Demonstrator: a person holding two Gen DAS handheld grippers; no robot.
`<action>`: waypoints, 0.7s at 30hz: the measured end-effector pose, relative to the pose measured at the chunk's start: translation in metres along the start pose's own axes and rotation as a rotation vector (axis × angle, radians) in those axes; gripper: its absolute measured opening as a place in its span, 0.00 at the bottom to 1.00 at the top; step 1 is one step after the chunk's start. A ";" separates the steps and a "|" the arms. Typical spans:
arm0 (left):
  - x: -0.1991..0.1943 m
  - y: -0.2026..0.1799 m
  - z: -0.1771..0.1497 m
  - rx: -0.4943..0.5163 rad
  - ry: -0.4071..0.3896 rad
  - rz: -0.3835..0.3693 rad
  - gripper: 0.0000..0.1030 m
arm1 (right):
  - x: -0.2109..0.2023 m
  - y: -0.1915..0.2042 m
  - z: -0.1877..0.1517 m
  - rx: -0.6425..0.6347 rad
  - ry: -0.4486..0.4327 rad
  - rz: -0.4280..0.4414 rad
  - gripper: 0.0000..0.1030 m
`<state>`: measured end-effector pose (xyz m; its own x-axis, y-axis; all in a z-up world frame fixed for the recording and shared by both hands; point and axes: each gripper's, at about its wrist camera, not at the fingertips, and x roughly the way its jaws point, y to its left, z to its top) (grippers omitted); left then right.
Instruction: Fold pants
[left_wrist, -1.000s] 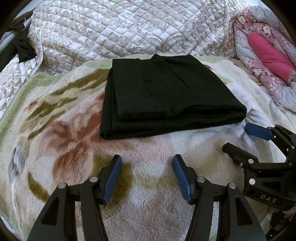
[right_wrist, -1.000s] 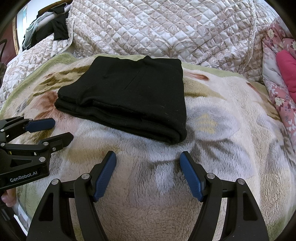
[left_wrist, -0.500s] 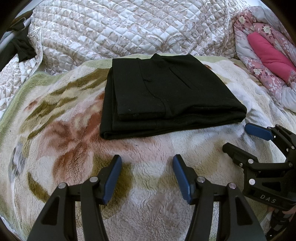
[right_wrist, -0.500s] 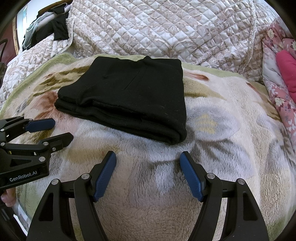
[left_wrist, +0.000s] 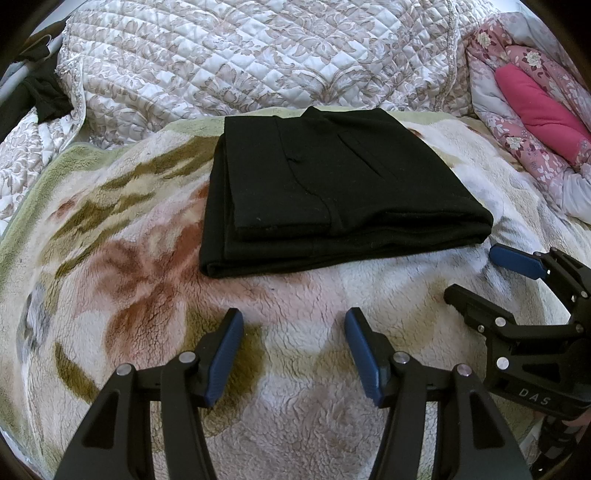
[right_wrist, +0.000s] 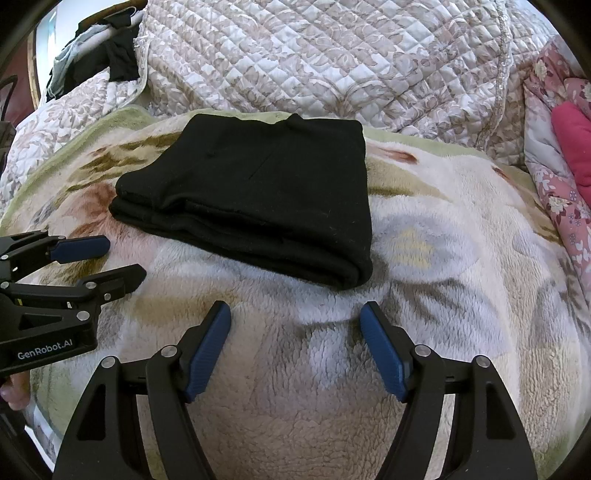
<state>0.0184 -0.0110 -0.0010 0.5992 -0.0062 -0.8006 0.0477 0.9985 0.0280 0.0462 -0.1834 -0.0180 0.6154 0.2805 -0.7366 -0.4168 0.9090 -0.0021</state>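
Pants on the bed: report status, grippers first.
Left gripper open, empty. Right gripper open, empty. Black pants folded into a flat stack on the fleece blanket, untouched. Nothing between grippers and pants.

Folded pants (left_wrist: 332, 184) sit mid-blanket (left_wrist: 129, 295). Near side of pants: open fleece, free passage. Left of pants: wide bare blanket. Right of pants: bare strip, then pink floral bedding (left_wrist: 532, 110) blocks. Behind pants: quilted cover (left_wrist: 258, 55) rises like wall (almost touching far edge), no room.
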 end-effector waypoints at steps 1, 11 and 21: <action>0.000 0.000 0.000 0.000 0.000 0.000 0.59 | 0.000 0.000 0.000 0.000 0.000 0.000 0.71; 0.000 0.000 0.000 0.001 0.000 0.000 0.59 | 0.000 0.000 0.000 0.000 -0.001 -0.001 0.72; 0.000 -0.001 0.000 0.001 0.000 0.000 0.59 | 0.001 0.000 0.000 0.002 -0.001 -0.001 0.72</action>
<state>0.0181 -0.0116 -0.0010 0.5990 -0.0061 -0.8007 0.0486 0.9984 0.0288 0.0464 -0.1834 -0.0187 0.6167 0.2802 -0.7357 -0.4152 0.9097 -0.0016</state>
